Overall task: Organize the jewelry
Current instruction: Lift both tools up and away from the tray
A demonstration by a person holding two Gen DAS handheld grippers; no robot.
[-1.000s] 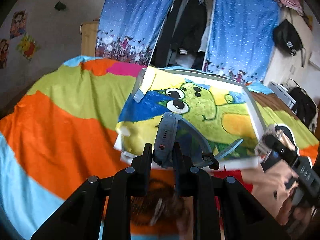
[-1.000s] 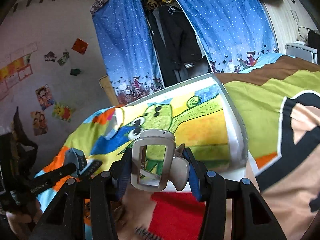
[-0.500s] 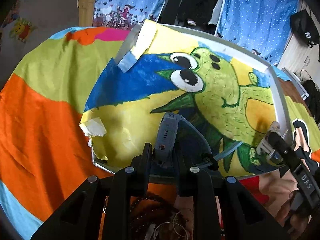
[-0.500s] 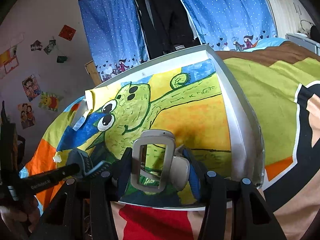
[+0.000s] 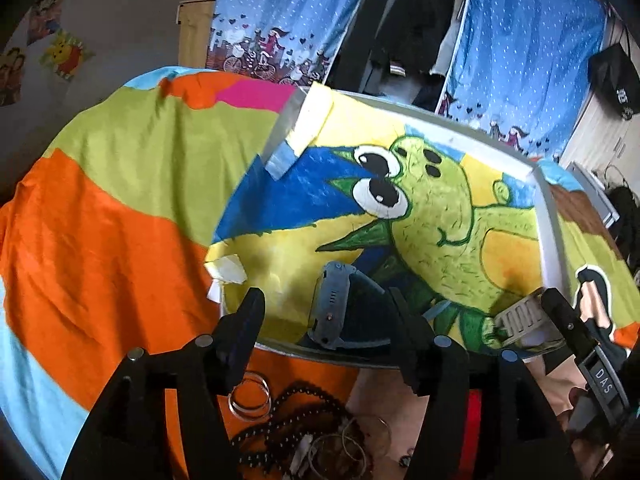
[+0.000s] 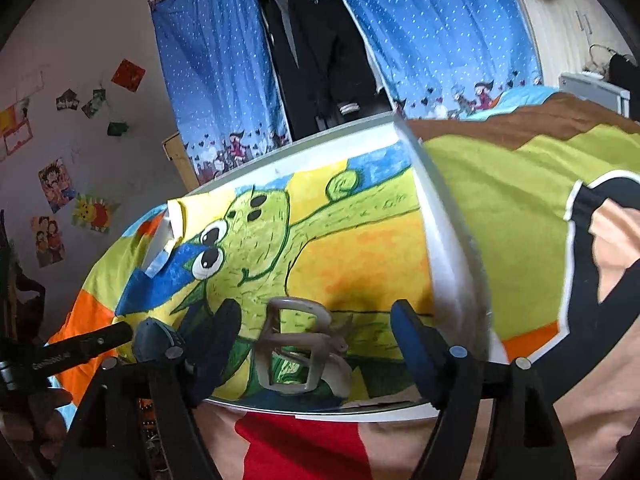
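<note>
A white tray [image 5: 550, 232] lined with a green cartoon drawing lies on the bed. A dark blue hair claw clip [image 5: 340, 308] rests on its near edge, between the spread fingers of my open left gripper [image 5: 332, 316]. A beige hair claw clip [image 6: 298, 350] rests on the tray's near edge between the spread fingers of my open right gripper [image 6: 316, 340]. The beige clip [image 5: 520, 314] also shows in the left wrist view, and the blue clip [image 6: 156, 340] in the right wrist view. Below the tray lie clear bangles [image 5: 249, 396] and a dark bead necklace [image 5: 304, 412].
The bed has a bright striped cover [image 5: 100, 220]. Blue curtains [image 6: 420, 40] and hanging dark clothes [image 6: 320, 40] stand behind the bed. Pictures are stuck on the wall [image 6: 56, 184] at left. A white unit [image 6: 592, 88] stands at far right.
Both grippers lowered to the tray's near edge and opened. The blue clip and the beige clip, held before, now rest on the tray.
</note>
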